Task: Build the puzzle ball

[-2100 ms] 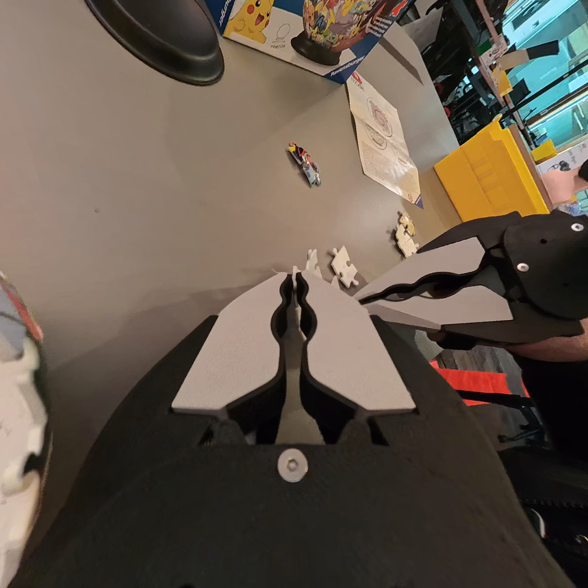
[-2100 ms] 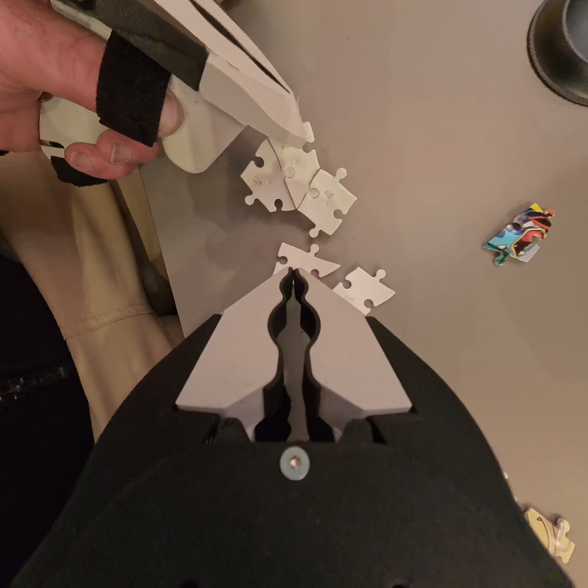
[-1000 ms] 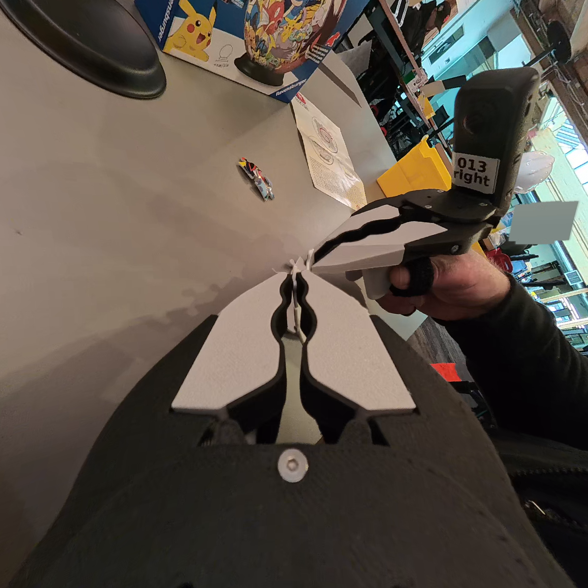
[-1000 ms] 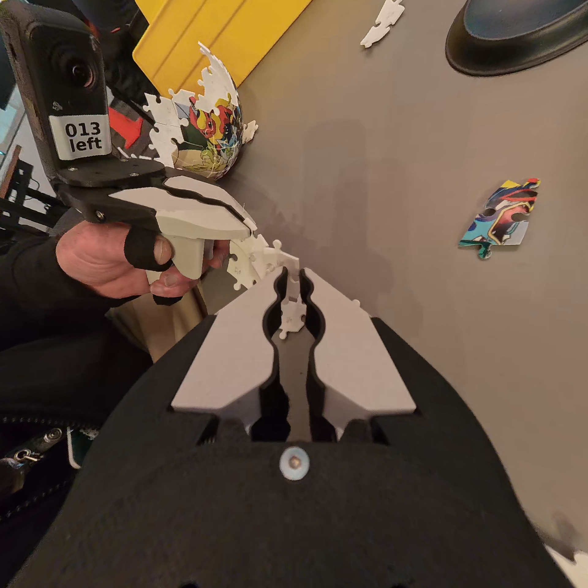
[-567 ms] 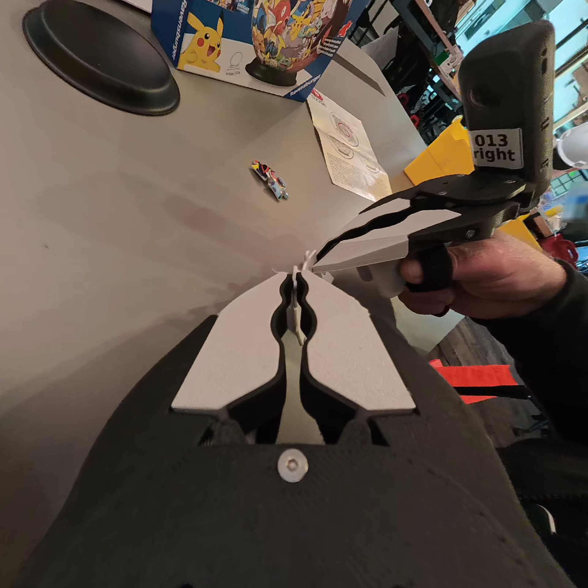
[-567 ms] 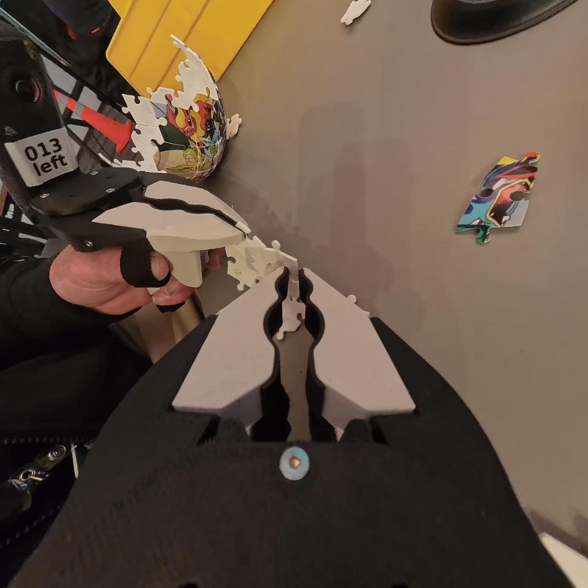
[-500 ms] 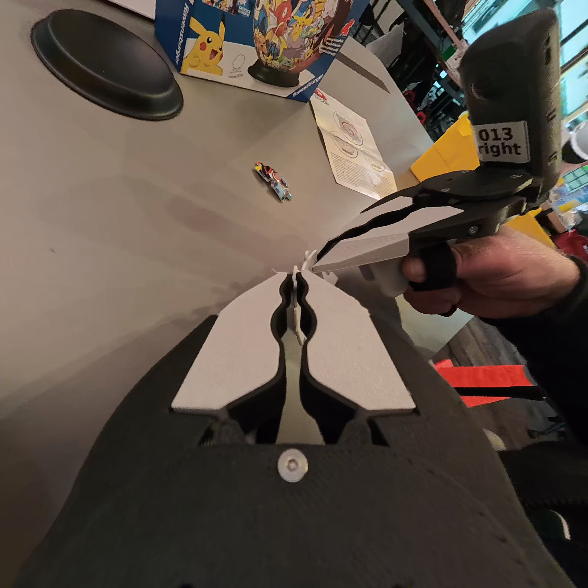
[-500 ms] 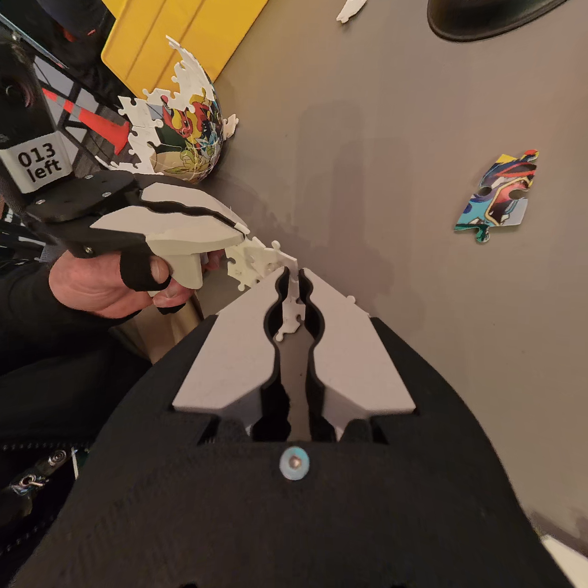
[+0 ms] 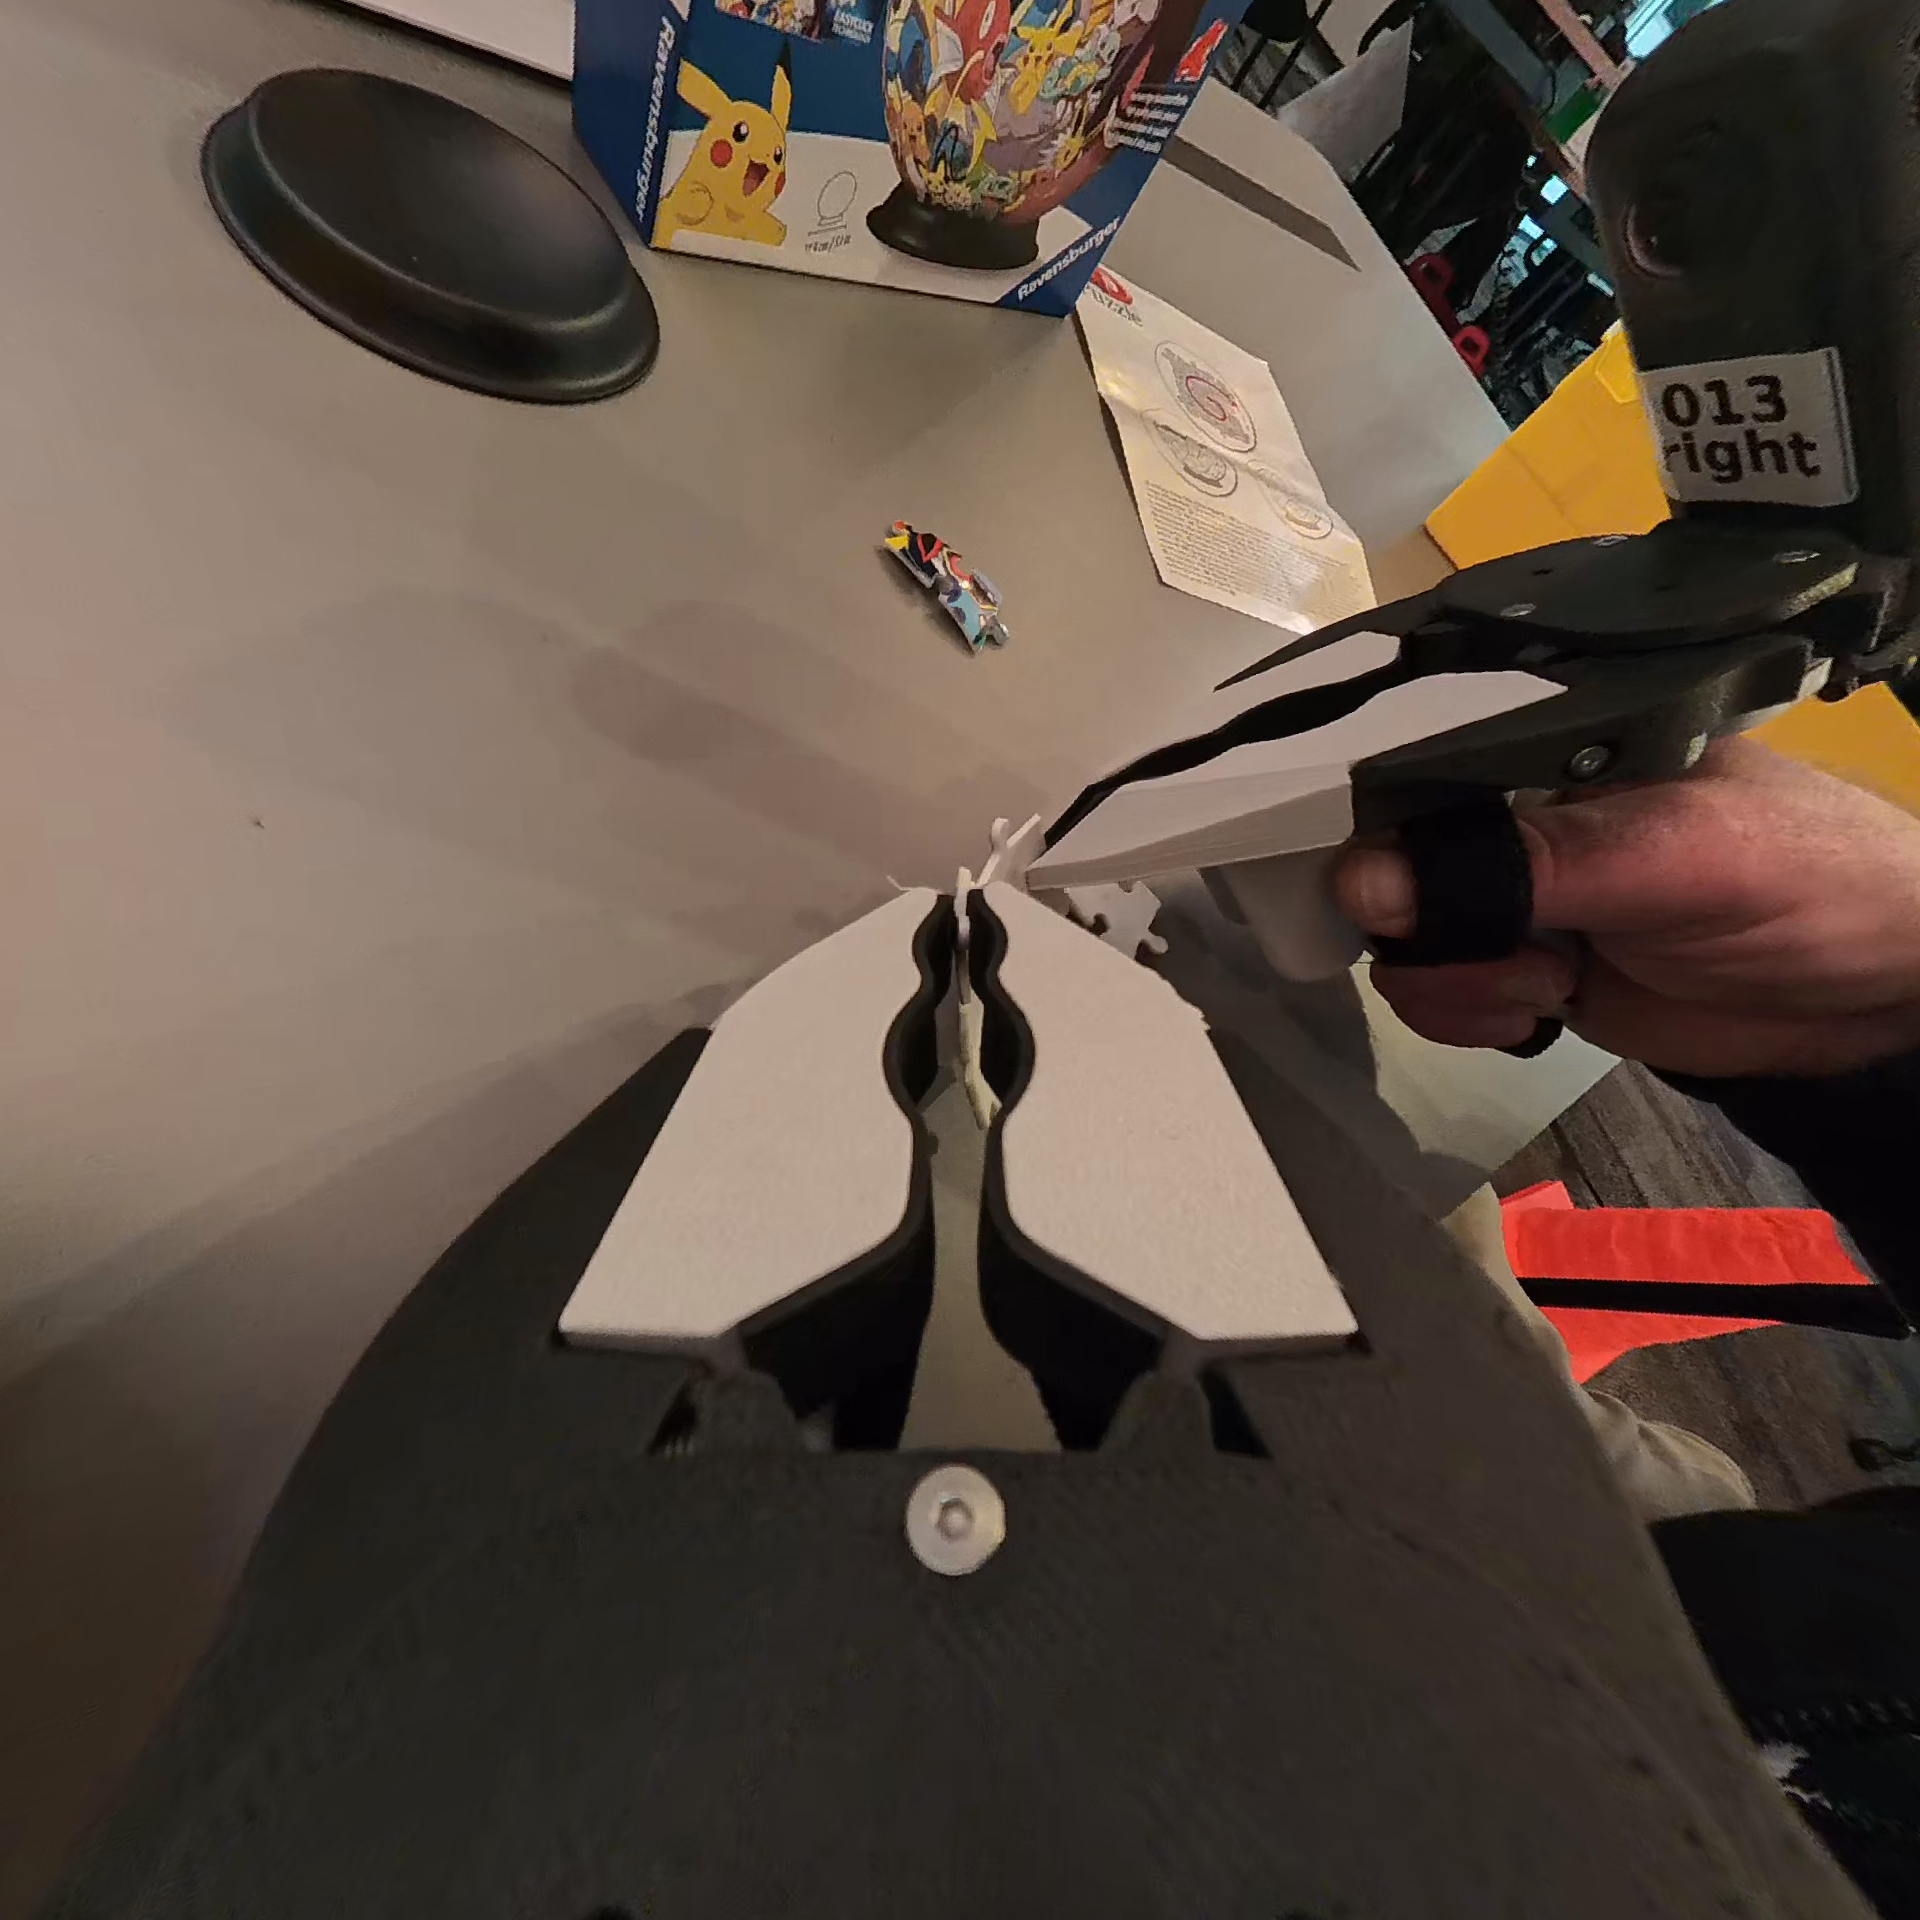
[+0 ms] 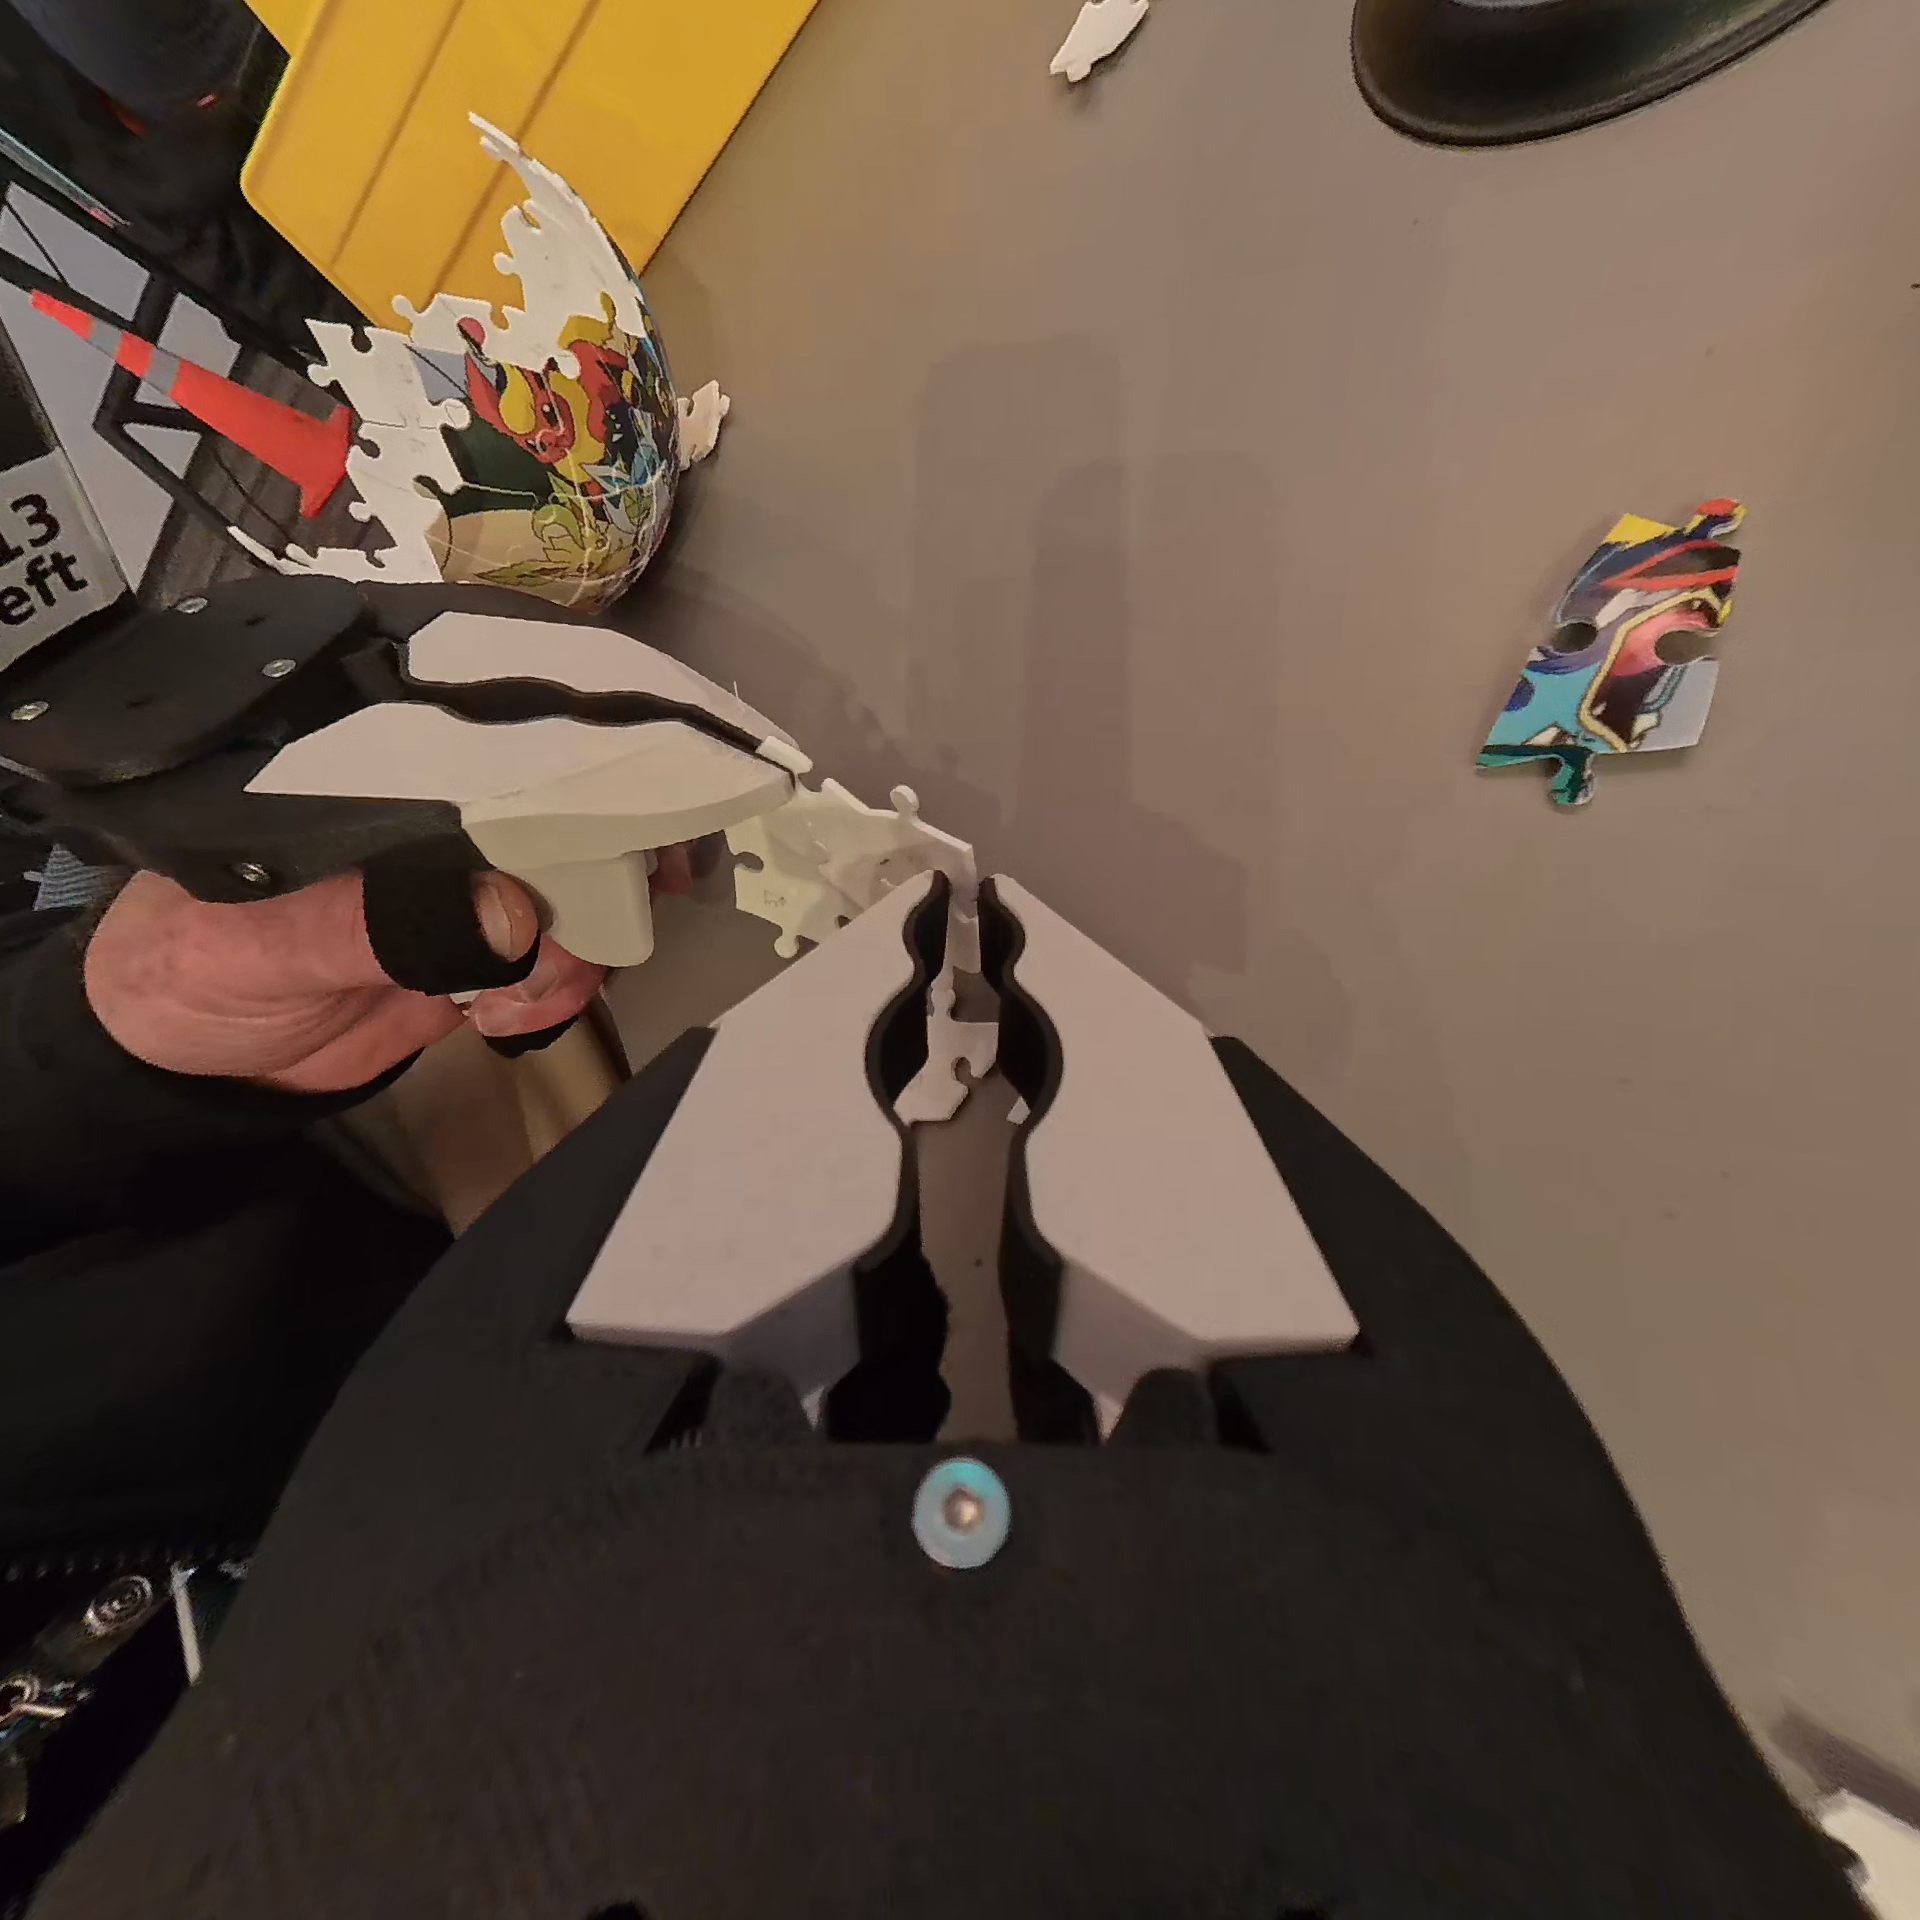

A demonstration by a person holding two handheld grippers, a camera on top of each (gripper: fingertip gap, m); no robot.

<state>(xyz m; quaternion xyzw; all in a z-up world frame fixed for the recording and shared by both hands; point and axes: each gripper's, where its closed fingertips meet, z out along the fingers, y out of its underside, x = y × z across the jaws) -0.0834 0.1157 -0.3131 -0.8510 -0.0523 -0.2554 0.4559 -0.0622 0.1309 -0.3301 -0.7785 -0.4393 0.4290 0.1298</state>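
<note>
Grey table (image 9: 436, 665) as work surface, with workshop shelving behind and a yellow bin (image 10: 499, 114) past its edge.

Largest items, far side: black dish (image 9: 416, 239); beside it, blue puzzle box (image 9: 883, 145) standing upright; folded leaflet (image 9: 1226, 468) lying flat just right of the box.

Part-built ball (image 10: 540, 426) — printed shell facing out, white inner faces visible, top edge jagged and open — resting at the table edge, just beyond the left gripper.

Left gripper (image 9: 966, 914), hand-held above the table near its edge: clenched on a white cluster (image 10: 831, 862) of joined pieces, edge-on between the tips.

Right gripper (image 10: 961, 904), hand-held, tips meeting the left gripper's tips: clamped on a single white piece (image 10: 951, 1049), its forward end against the cluster. Seated or merely touching — cannot tell.

Loose white piece (image 9: 1117, 914) flat on the table, below the right gripper.

Coloured fragment (image 10: 1621, 655) of joined pieces, printed side up, lying mid-table, well apart from both grippers.

Further white piece (image 10: 1091, 31) near the dish.
</note>
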